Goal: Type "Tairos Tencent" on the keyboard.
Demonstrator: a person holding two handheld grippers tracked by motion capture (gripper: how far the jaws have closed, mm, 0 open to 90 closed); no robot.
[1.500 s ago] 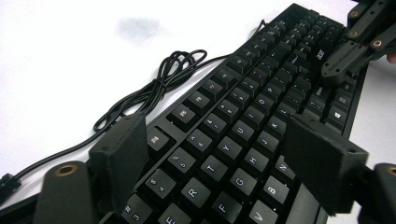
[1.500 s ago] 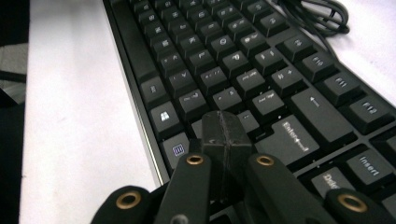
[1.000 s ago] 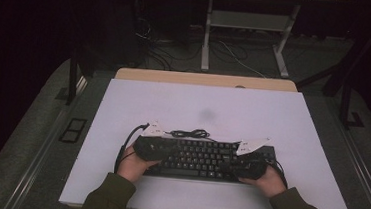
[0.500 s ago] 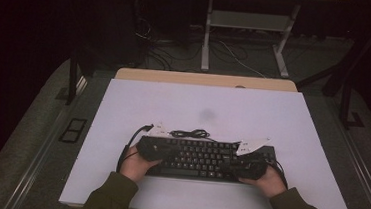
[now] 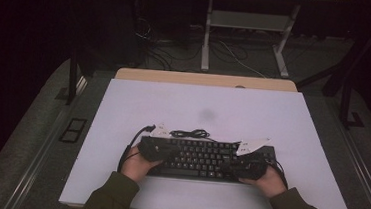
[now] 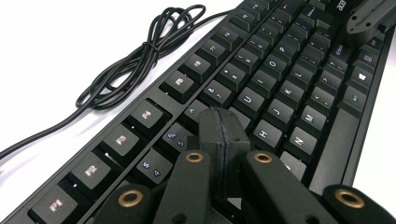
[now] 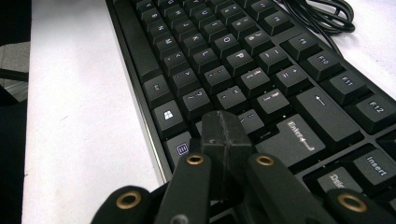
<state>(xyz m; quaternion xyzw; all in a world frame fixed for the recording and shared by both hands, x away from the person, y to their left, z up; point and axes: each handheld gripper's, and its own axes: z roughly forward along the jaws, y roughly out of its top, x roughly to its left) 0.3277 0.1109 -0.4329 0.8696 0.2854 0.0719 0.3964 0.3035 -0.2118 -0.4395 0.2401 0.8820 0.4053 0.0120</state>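
Black kbd: flat black plastic keyboard (image 5: 204, 158) w/ pale key legends, lying on the white tabletop (image 5: 203, 106) near the person's edge, long side across. This is the landmark.
Left hand: hand (image 5: 136, 165) in an olive sleeve at the kbd's left end, holding the left gripper.
Left gripper: left gripper (image 6: 219, 122) over the kbd's left half, tips above the number/letter rows nr the 5–6 keys; jaws pressed together, nothing between them. Touching keys or just above – can't tell.
Cable: thin black cable bundle (image 6: 140, 56) coiled on the table just behind the kbd's far edge, roughly mid-length.
Right gripper: right gripper (image 7: 225, 128) over the kbd's right part, tips above the keys beside Enter; jaws closed tight, holding nothing. Contact w/ keys unclear.
Right hand: hand (image 5: 268, 180) at the kbd's right end, by its near corner.
Wood strip: light wooden edge (image 5: 205, 79) beyond the table's far side, well behind the kbd.
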